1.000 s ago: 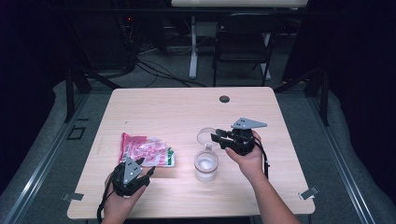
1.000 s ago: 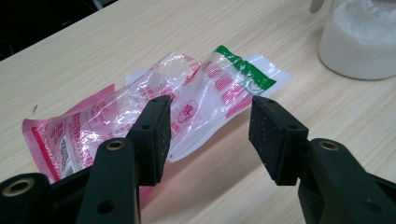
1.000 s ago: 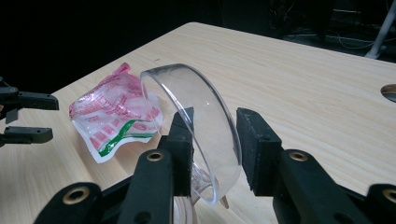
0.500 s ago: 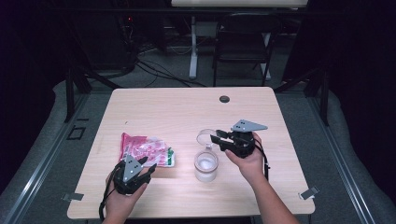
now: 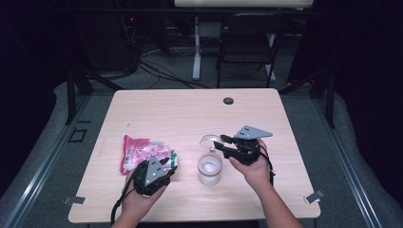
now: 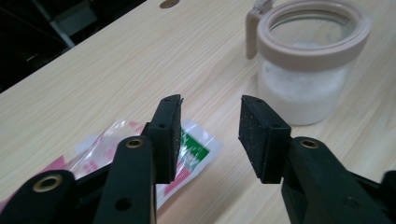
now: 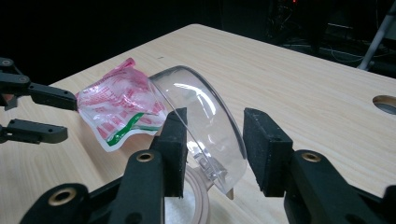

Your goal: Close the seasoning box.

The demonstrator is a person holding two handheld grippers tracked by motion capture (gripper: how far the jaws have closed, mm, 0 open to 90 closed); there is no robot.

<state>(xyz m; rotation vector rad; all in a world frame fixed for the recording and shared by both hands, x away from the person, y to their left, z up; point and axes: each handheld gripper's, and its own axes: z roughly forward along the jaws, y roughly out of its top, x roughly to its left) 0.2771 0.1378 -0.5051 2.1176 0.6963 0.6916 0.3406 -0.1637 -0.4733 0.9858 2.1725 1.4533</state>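
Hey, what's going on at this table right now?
A person works with two handheld grippers. The right gripper has its jaws around the clear flip lid of a jar of white powder, just opening. The left gripper, jaws closing with nothing between them, sits by a pink and green packet.

Dark room; black chair (image 5: pixel 247 40), floor cables (image 5: pixel 157 71) behind wooden table (image 5: pixel 180 114).

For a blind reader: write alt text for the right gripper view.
The right gripper has its black jaws open around the raised clear lid of a jar holding white powder. Behind lies a pink and green packet on the wooden table, with the left gripper beside it.
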